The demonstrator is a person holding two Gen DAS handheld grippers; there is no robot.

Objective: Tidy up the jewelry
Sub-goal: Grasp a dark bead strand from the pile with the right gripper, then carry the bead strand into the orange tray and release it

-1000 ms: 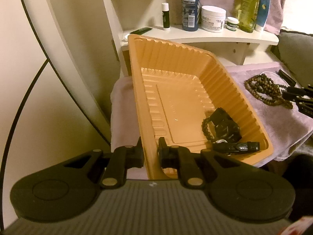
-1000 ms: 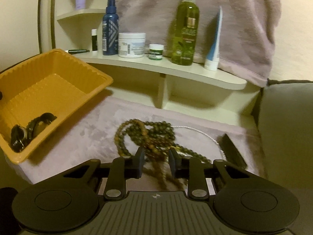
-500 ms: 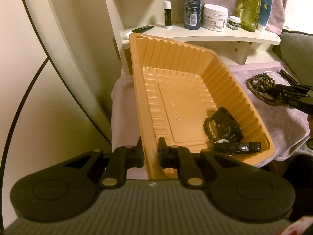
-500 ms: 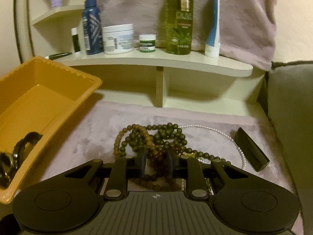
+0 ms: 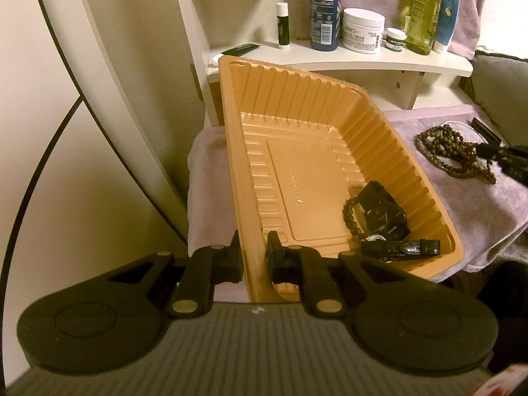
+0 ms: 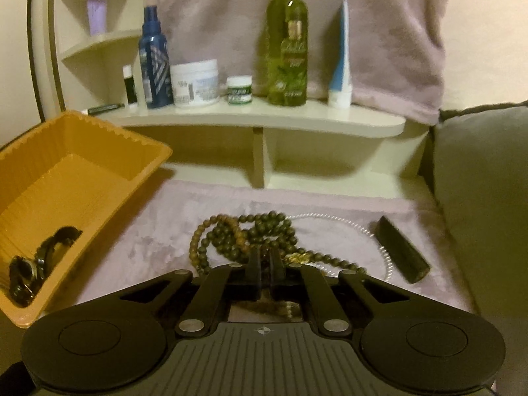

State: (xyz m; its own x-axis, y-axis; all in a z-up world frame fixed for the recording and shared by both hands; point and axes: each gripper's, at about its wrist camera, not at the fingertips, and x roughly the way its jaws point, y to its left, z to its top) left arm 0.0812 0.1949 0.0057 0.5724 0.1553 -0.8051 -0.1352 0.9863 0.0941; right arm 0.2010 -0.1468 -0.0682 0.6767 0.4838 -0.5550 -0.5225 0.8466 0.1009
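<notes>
While the left gripper (image 5: 253,257) pinches the near wall of the orange tray (image 5: 330,105), one finger outside and one inside, the right gripper (image 6: 264,264) sits low over the tangle of brown beads (image 6: 244,234) on the mauve cloth (image 6: 158,231). Its fingers have just been closing and now stand almost together, with a few beads caught between the pads. The beads lie to the right of the tray, near the middle of the cloth, with a thin white chain (image 6: 346,221) looping behind them and a black bar (image 6: 402,254) further right. In the tray's near right corner rest a black watch (image 5: 382,214), a dark bead bracelet (image 5: 349,217) and a black strap (image 5: 402,247). On the far shelf (image 6: 264,118) stand bottles and jars.
</notes>
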